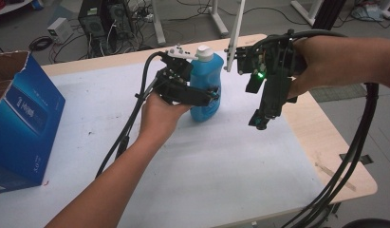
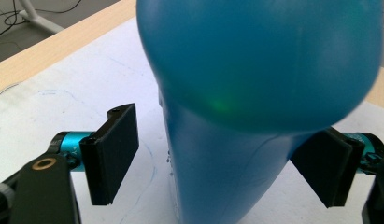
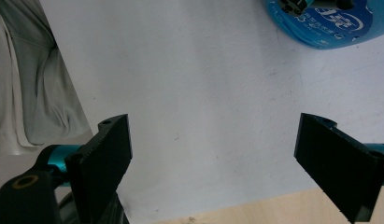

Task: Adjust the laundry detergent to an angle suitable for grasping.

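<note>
A blue bottle (image 1: 207, 78) with a white cap stands upright on the white mat (image 1: 221, 156). My left gripper (image 1: 208, 95) reaches in from the left at mid-height, open, with a jaw on either side of the bottle. In the left gripper view the blue bottle (image 2: 255, 84) stands between the pads of the left gripper (image 2: 220, 163); a gap shows on the left side, and the right pad sits close against it. My right gripper (image 1: 258, 118) hangs open in the air to the bottle's right, pointing down. In the right gripper view the right gripper (image 3: 222, 158) has nothing between its jaws, and the bottle (image 3: 320, 25) lies at the top right.
A large blue cardboard box (image 1: 22, 118) stands open at the table's left edge. Bare wood (image 1: 335, 156) borders the mat on the right and far sides. Computer towers (image 1: 105, 19) and cables lie on the floor beyond. Grey clothing (image 3: 31, 84) shows left in the right gripper view.
</note>
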